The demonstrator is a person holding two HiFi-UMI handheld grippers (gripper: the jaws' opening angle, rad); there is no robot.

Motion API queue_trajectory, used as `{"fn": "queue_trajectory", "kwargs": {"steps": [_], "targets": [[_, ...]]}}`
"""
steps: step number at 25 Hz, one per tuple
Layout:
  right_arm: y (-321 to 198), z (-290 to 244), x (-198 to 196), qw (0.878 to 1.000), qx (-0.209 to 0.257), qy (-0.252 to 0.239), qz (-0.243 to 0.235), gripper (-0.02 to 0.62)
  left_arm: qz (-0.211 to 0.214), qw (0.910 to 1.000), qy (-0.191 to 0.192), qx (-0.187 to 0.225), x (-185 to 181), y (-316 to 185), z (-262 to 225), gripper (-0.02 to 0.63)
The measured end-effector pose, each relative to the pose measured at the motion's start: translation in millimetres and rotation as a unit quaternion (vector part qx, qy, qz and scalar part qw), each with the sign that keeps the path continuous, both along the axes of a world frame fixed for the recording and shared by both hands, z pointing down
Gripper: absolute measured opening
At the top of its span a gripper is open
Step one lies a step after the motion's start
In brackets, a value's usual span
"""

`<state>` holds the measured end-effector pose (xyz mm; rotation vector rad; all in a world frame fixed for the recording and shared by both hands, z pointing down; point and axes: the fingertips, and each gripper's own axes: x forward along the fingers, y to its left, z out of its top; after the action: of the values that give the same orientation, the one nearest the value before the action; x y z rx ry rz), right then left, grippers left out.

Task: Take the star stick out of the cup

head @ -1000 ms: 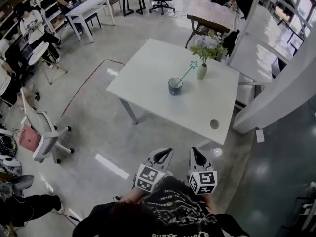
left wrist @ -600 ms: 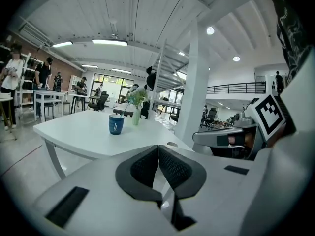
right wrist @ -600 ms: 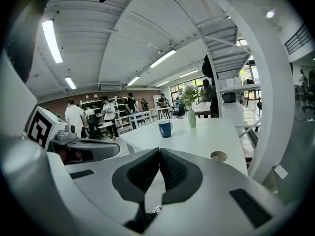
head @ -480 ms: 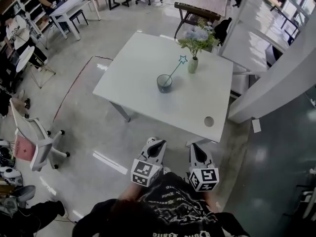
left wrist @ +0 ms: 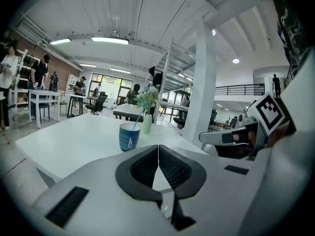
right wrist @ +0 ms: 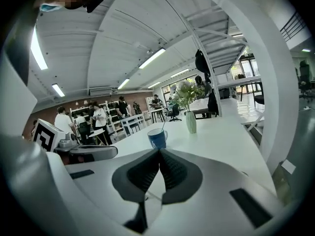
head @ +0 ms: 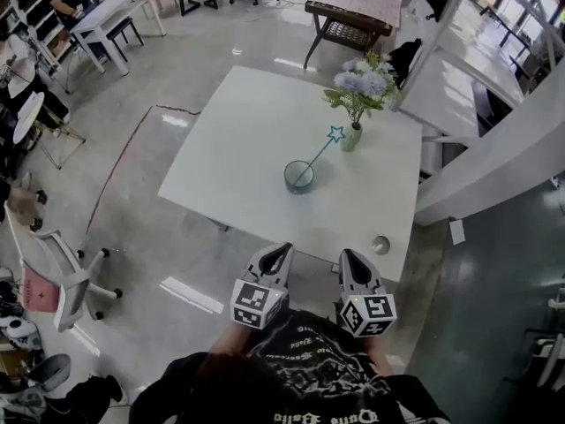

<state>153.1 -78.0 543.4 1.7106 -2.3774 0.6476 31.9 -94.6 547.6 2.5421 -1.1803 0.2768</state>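
Note:
A dark blue cup (head: 299, 177) stands near the middle of the white table (head: 238, 140). The star stick (head: 323, 149) leans out of it toward the upper right, its teal star (head: 335, 133) by the vase. My left gripper (head: 279, 253) and right gripper (head: 347, 259) are held side by side at the table's near edge, both shut with nothing between the jaws. In the left gripper view the cup (left wrist: 129, 136) is ahead of the closed fingertips (left wrist: 158, 146); in the right gripper view the cup (right wrist: 157, 138) also stands ahead.
A pale green vase of flowers (head: 353, 136) stands just behind the cup. A round hole (head: 380, 245) marks the table's near right corner. A white pillar and stair frame (head: 494, 157) rise to the right. Chairs (head: 66, 272) and other desks with people stand left and behind.
Both grippers have moved forward to the table's near edge, and the table with cup and vase now sits closer in the head view. The jaws stayed shut.

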Motion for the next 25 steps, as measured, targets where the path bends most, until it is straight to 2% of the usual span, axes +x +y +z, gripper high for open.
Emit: {"fn": "queue_trajectory", "kwargs": {"steps": [7,14,21,25], "targets": [[-85.8,2.4,-22.6,1.0,0.001,-0.003,0.025,0.009,0.012,0.9998,-0.015,0.0,-29.4,-80.5,11.8,0.02],[-122.9,-1.7,-27.6,0.999,0.005,-0.004,0.049,0.02,0.033,0.9993,-0.017,-0.002,-38.9,-119.4,10.5,0.02],[-137.9,-1.9,-24.9,0.999,0.006,-0.015,0.039,0.106,0.022,0.9997,-0.008,-0.007,-36.7,-133.2,7.6,0.02],[-149.0,-10.3,-22.7,0.999,0.004,-0.031,0.029,0.192,0.016,0.9998,-0.007,-0.008,-35.9,-136.1,5.9,0.02]]}}
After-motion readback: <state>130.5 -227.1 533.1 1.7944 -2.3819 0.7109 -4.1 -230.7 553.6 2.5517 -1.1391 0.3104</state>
